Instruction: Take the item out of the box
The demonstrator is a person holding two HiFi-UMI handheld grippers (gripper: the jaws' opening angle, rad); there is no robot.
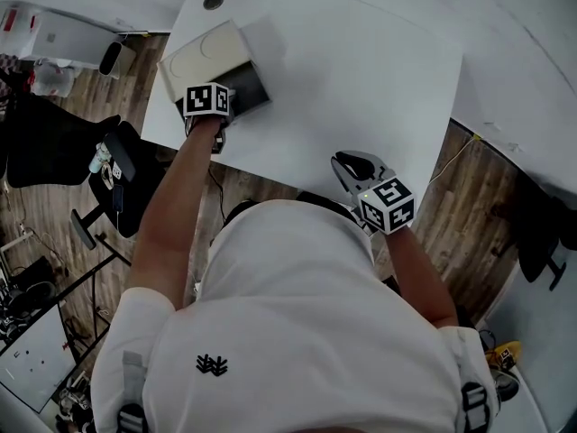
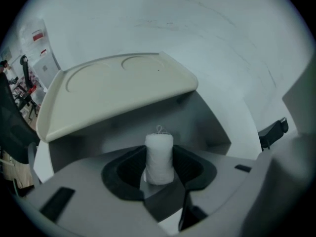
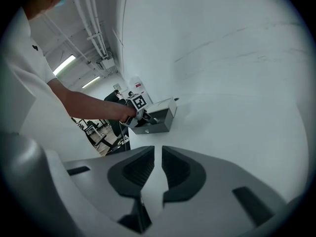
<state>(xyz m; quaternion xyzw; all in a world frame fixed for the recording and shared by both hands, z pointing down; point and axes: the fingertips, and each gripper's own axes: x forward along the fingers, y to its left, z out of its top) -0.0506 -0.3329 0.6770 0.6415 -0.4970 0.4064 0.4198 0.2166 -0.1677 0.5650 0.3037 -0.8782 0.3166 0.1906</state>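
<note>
A grey box [image 1: 245, 84] with its cream lid [image 1: 203, 48] raised stands at the far left of the white table [image 1: 361, 79]. My left gripper [image 1: 221, 93] reaches into the box's open front. In the left gripper view a small white fabric roll [image 2: 159, 149] stands upright between the dark pads [image 2: 123, 174], under the lid [image 2: 118, 88]; both pads touch its sides, so the left gripper [image 2: 159, 164] is shut on it. My right gripper [image 1: 347, 163] hovers at the table's near edge, jaws together and empty [image 3: 157, 167]. From there the box [image 3: 160, 117] shows far off.
A round cable hole [image 1: 213, 1] sits in the table's far left corner. A black office chair [image 1: 117, 165] stands on the wood floor left of the table. Another dark chair [image 2: 272, 131] shows beyond the table's edge in the left gripper view.
</note>
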